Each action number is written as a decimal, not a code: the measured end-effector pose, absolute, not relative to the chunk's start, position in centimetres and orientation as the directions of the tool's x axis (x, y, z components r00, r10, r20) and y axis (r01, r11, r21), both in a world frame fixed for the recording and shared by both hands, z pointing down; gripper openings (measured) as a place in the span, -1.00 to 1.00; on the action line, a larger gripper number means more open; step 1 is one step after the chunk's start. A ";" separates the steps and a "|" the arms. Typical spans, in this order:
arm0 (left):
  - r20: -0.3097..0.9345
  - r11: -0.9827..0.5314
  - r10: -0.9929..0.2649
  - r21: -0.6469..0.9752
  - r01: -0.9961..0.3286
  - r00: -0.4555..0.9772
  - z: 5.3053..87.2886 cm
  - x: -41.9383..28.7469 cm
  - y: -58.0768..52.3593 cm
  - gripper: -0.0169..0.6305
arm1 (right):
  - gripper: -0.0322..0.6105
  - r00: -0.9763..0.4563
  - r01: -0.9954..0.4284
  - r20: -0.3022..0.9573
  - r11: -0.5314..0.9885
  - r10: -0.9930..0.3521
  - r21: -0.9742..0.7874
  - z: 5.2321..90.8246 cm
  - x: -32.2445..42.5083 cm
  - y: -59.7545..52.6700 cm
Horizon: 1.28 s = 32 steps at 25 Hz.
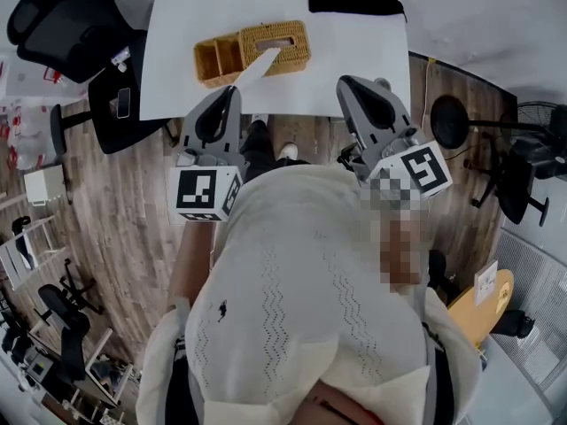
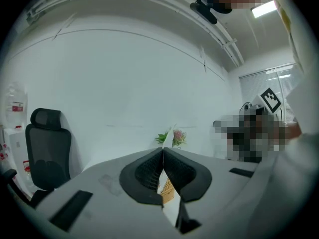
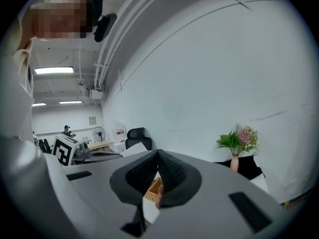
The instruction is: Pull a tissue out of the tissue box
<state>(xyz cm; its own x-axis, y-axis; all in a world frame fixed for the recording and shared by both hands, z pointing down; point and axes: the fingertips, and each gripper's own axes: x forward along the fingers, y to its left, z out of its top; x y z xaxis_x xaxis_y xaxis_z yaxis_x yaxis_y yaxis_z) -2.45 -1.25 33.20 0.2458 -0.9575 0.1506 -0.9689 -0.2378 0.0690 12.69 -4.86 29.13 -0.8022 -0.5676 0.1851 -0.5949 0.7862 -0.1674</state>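
A woven wicker tissue box (image 1: pixel 276 46) stands on the white table (image 1: pixel 177 42), near its front edge. A white tissue (image 1: pixel 256 65) stretches from the box's top slot down to my left gripper (image 1: pixel 234 89), which is shut on its lower end. In the left gripper view the jaws meet at the tips of my left gripper (image 2: pixel 163 150); a sliver of tissue (image 2: pixel 169 135) sticks up past them and the box (image 2: pixel 168 191) shows through the gap below. My right gripper (image 1: pixel 342 83) hovers off the table's front edge, shut and holding nothing; my right gripper (image 3: pixel 158 151) frames the box (image 3: pixel 153 188).
An open wicker tray (image 1: pixel 218 60) adjoins the box's left side. A vase of flowers (image 3: pixel 239 143) stands at the table's far end. A black office chair (image 1: pixel 62 16) is left of the table, a floor fan (image 1: pixel 452 122) to the right. The floor is wood planks.
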 end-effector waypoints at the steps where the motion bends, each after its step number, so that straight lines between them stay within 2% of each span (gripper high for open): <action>1: 0.146 -0.237 -0.959 0.060 -0.970 0.244 33.0 -2.4 -1.2 -0.91 | -0.90 -0.801 -0.597 0.178 0.786 -0.572 -0.160 28.7 12.8 -5.0; 10: 0.114 -0.223 -0.967 0.047 -0.974 0.227 31.4 -2.9 -1.1 -0.91 | -0.90 -0.797 -0.603 0.143 0.787 -0.587 -0.132 27.0 12.3 -5.7; 32: 0.130 -0.220 -0.966 0.043 -0.975 0.224 31.9 -2.0 -1.0 -0.91 | -0.90 -0.817 -0.572 0.169 0.812 -0.552 -0.115 27.7 11.7 -5.5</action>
<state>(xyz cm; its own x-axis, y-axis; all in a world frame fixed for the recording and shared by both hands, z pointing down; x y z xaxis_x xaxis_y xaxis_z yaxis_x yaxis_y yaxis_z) -2.02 -1.00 31.92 0.2238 -0.9659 0.1305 -0.9746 -0.2200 0.0428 11.74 -5.46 27.75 -0.8168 -0.5517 0.1688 -0.5723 0.8120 -0.1149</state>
